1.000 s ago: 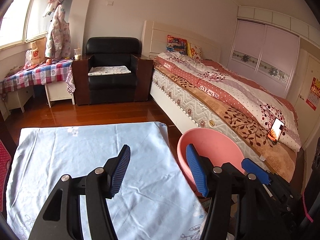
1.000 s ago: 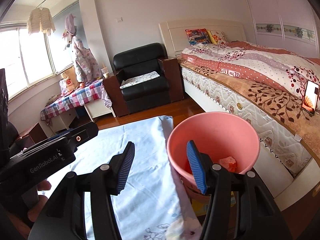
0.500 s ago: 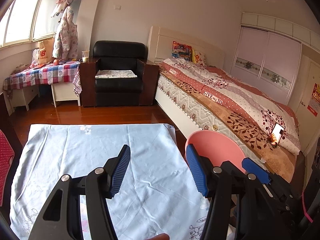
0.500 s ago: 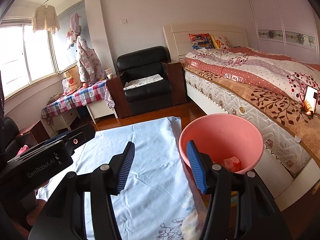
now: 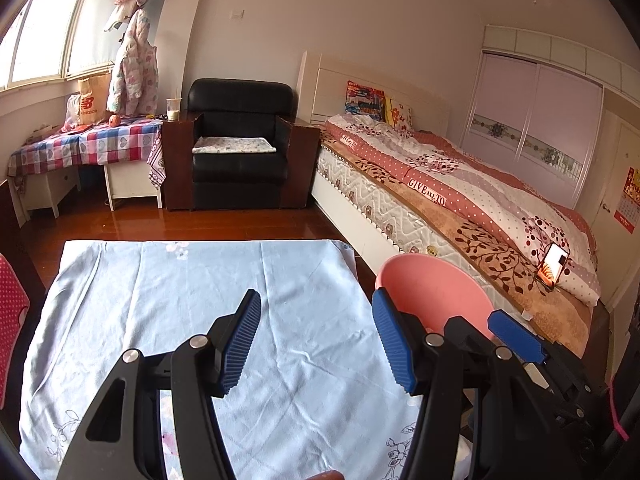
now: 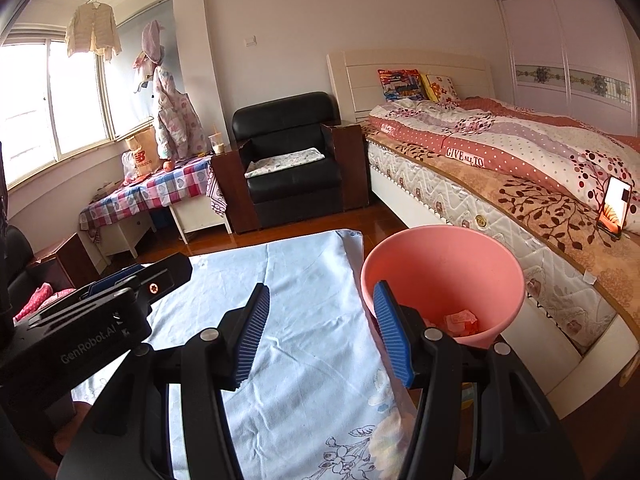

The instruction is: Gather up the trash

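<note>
A pink bin (image 6: 444,272) stands beside the right edge of a table under a pale blue cloth (image 6: 304,308); orange-pink wrappers (image 6: 460,318) lie at its bottom. In the left wrist view the same pink bin (image 5: 432,292) shows past the table's right side, its inside hidden. My left gripper (image 5: 316,340) hovers open over the blue cloth (image 5: 192,300) with nothing between its blue pads. My right gripper (image 6: 320,334) is open too and holds nothing, its right finger in front of the bin's rim. The left gripper's body (image 6: 100,320) shows at the left of the right wrist view.
A bed (image 5: 460,200) with a dotted quilt runs along the right, a lit phone (image 6: 616,208) propped on it. A black armchair (image 5: 240,160) and a low table with a checked cloth (image 5: 88,144) stand at the far wall. Wooden floor lies between.
Both views have pulled back from the table: more of the blue cloth and of the far room shows now. Both grippers stay open and empty.
</note>
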{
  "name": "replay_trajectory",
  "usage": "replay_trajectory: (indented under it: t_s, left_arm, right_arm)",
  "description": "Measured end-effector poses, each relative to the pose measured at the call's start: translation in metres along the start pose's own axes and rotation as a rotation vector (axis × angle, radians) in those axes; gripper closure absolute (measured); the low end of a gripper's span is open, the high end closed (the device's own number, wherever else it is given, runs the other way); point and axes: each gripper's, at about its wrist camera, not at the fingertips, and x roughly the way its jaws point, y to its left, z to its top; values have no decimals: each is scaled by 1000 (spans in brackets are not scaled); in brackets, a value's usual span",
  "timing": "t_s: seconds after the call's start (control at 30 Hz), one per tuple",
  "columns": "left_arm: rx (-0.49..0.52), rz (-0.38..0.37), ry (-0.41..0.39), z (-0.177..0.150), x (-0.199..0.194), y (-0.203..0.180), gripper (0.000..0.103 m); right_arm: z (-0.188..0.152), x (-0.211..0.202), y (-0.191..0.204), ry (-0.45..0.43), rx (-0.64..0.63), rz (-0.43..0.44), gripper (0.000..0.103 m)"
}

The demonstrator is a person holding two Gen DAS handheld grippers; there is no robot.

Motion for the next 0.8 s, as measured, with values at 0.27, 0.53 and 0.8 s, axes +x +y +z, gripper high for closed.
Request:
replay_trajectory:
  t_s: [0.27,0.53,0.8]
  left_arm:
    - [-4,2,10,-3,3,5,46]
    - [0,8,19,-4,7,4,46]
    - [0,14,24,-7,9,5,46]
  right_arm:
    - [-2,1,3,13,-8,-15,48]
    - [-1,6,5,27,-13,-18,48]
    - [-3,8,4,33,-12,-21,48]
